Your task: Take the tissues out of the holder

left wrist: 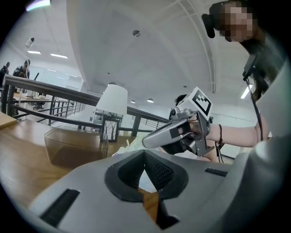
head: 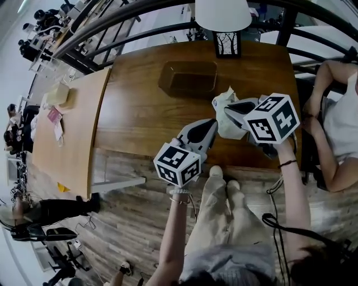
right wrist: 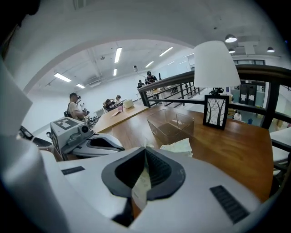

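Observation:
A clear plastic holder (head: pixel 188 78) stands on the brown wooden table (head: pixel 134 111), and I see nothing in it. My right gripper (head: pixel 224 109) is shut on a bunch of white tissues (head: pixel 226 118), held above the table in front of the holder. In the right gripper view a tissue (right wrist: pixel 142 186) is pinched between the closed jaws of my right gripper (right wrist: pixel 145 152), and more tissue (right wrist: pixel 177 146) shows beyond them, short of the holder (right wrist: pixel 172 124). My left gripper (head: pixel 211 129) sits just left of the tissues. In its own view my left gripper (left wrist: pixel 145 157) has its jaws shut with nothing in them.
A white-shaded lamp (head: pixel 224 17) with a tree-print base stands at the table's far edge behind the holder. A black railing runs behind the table. A person (head: pixel 335 123) sits at the right end. A lighter table (head: pixel 67 134) with small items adjoins on the left.

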The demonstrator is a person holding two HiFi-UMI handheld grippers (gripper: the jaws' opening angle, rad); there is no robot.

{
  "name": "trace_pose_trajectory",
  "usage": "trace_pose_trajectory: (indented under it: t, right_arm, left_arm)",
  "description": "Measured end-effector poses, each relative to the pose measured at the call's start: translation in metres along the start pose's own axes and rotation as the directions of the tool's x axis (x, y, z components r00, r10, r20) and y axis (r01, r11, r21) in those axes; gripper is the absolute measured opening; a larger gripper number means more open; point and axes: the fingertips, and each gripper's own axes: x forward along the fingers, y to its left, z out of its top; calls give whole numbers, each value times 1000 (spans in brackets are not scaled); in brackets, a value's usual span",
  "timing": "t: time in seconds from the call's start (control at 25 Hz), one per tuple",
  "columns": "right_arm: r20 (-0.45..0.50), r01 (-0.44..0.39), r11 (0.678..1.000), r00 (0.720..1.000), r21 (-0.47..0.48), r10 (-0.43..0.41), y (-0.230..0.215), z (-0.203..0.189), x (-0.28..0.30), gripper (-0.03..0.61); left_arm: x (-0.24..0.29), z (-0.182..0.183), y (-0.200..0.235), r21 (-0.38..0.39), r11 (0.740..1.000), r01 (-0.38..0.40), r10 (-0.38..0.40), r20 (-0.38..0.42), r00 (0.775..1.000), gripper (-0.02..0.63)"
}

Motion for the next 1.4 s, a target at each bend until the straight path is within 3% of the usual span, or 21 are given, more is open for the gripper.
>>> trace_pose_trajectory:
  t: [0.56, 1.04, 1.16, 1.4]
  right_arm:
    - [-37, 5, 996, 999, 86, -2, -1, -51, 35, 12]
    - [-87, 42, 995, 996, 89, -34, 4, -73, 53, 17]
    - [-85, 37, 995, 996, 98, -28, 5, -74, 54, 79]
    - [-71, 52, 992, 997, 114, -44, 1, -76, 50, 87]
  left_arm:
    - [-2, -55, 10, -111, 993, -44, 39, -42, 998, 8]
    - [-4, -67, 8, -116, 992, -49, 43, -55, 998, 8]
    - [-3, -66, 7, -117, 992, -52, 46, -55, 997, 8]
    - [-2, -64, 8, -106, 993, -53, 48, -51, 998, 8]
